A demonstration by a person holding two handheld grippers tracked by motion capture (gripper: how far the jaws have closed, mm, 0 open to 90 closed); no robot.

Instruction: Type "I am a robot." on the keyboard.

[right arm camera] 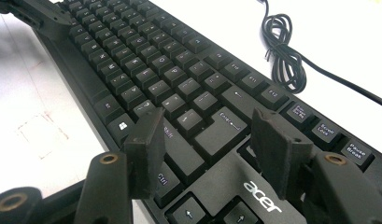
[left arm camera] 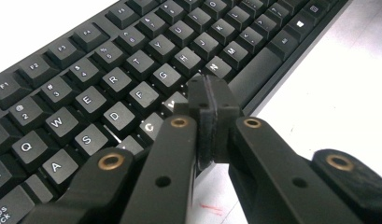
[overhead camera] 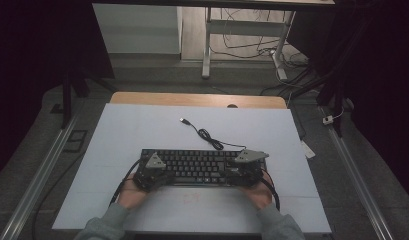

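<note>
Left tongs closed tight, right tongs parted, both angled down

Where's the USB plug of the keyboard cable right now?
In the high view, the USB plug lies on the white mat, beyond the keyboard, near its middle.

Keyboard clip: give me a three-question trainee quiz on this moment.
1. True or false: the left gripper has its jaws shut.
2. Over which end of the keyboard does the right gripper hang? A) Enter key end B) Caps Lock end
3. What lies coiled on the table behind the keyboard?

Key: 1 true. 2 A. 3 the keyboard's cable, with its plug loose.
</note>
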